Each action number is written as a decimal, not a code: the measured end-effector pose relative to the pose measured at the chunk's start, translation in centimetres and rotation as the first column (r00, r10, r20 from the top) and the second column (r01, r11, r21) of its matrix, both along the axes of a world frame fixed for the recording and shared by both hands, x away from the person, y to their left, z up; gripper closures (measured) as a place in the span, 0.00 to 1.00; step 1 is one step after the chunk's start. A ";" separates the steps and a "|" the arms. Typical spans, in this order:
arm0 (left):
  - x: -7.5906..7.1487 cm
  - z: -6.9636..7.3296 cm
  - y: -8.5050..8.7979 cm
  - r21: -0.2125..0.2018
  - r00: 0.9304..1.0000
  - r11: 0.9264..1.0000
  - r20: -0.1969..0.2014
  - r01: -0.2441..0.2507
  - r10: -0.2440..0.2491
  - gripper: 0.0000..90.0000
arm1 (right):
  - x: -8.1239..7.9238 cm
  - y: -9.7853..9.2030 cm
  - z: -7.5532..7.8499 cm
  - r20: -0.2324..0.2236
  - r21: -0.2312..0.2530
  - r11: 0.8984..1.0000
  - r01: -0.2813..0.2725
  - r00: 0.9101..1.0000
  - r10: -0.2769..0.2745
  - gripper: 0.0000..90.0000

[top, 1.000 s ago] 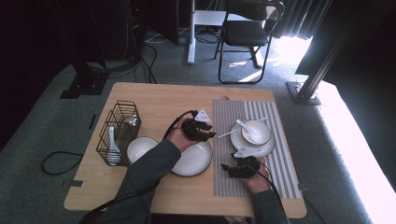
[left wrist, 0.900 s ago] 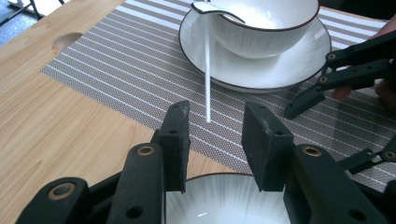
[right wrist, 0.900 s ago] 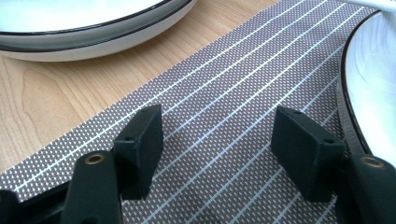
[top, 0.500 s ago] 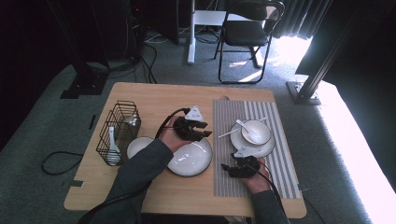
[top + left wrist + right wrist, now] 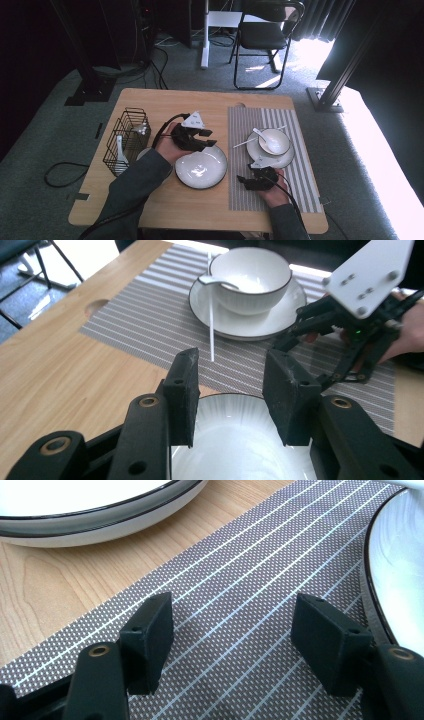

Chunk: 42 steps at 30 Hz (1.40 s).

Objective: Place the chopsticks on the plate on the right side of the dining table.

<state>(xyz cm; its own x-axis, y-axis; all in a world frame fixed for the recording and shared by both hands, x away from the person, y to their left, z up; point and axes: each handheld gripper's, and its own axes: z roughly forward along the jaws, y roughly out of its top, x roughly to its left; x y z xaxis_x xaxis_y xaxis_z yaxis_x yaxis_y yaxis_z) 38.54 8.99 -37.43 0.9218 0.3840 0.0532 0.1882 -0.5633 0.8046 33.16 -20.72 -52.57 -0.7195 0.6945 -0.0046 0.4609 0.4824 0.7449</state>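
one spoon point(image 5: 255, 135) in saucered bowl point(image 5: 273, 141)

Shallow white ceramic plate with thin dark rim point(image 5: 201, 167): sitting upright on the wooden worktop point(image 5: 160, 210), just left of the grey striped woven placemat point(image 5: 300, 180), its far rim lying between open black jaws.

Glossy glazed plate point(image 5: 201, 168), matt woven placemat point(image 5: 280, 190), smooth wooden table point(image 5: 150, 105), seemingly wire basket point(image 5: 125, 140).
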 end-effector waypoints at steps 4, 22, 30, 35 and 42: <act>-0.5 1.0 0.9 -0.024 1.000 1.000 0.008 0.006 -0.006 0.66 | 0.0 0.0 0.0 0.000 0.000 1.000 0.000 1.000 0.000 0.36; -2.4 6.5 7.7 -0.029 0.992 0.999 0.122 -0.036 0.039 0.65 | 0.0 0.0 0.0 -0.001 0.000 1.000 0.000 1.000 0.000 0.36; -1.6 7.2 12.4 -0.049 0.979 0.989 0.139 -0.141 0.146 0.67 | 0.0 0.0 0.0 -0.001 0.000 1.000 0.000 1.000 0.000 0.36; -1.5 6.9 14.6 -0.054 0.970 0.979 0.133 -0.197 0.202 0.68 | 0.0 0.0 0.0 -0.001 0.000 1.000 0.000 1.000 0.000 0.36; -1.6 5.9 16.1 -0.032 0.962 0.970 0.119 -0.243 0.245 0.69 | 0.0 0.0 0.0 -0.001 0.001 1.000 0.001 1.000 -0.001 0.36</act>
<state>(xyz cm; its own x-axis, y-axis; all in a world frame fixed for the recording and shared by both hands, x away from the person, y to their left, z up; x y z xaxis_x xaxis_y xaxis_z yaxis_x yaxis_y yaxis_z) 36.96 25.07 -31.53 0.7873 0.5980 0.1502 0.2189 -0.4989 0.8386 33.16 -20.72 -52.57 -0.7189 0.6952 -0.0033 0.4619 0.4811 0.7451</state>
